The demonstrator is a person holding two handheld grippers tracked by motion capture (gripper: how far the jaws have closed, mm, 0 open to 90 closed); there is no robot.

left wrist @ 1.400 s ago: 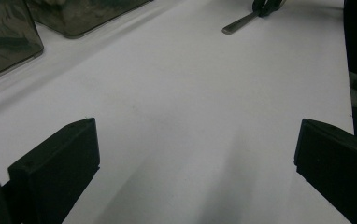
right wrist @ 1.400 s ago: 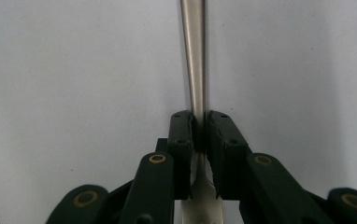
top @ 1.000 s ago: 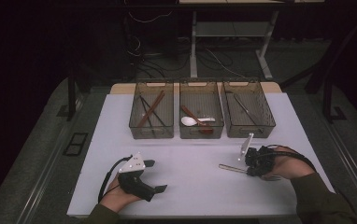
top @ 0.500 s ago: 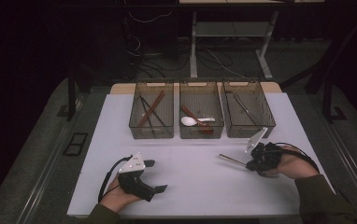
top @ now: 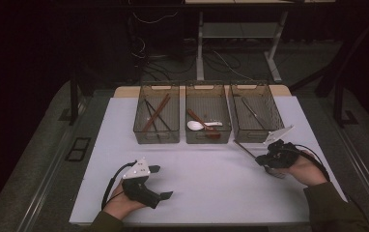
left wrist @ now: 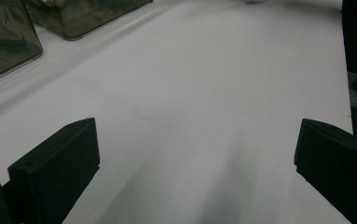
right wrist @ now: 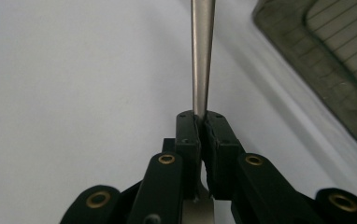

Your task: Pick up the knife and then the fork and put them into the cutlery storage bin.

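Two tools in play: my right tool (right wrist: 200, 122) is clamped on a metal utensil (right wrist: 201, 56) near the tabletop's (top: 211, 169) right edge; my left tool (left wrist: 190, 154) gapes wide, holding nothing, by the front edge.

- I count three smoky transparent plastic bins (top: 156, 137) in a far row.
- One white ceramic spoon (top: 195, 125), middle bin.
- One slim metal utensil (right wrist: 202, 51) in my right gripper (top: 261, 158).
- Two grippers.

White table top (top: 206, 193), left clear bin (top: 156, 116) holding brown and dark chopsticks (top: 154, 113), middle bin (top: 207, 115) with white spoon (top: 196, 125), desk legs (top: 200, 48) and cables (top: 149, 50) behind
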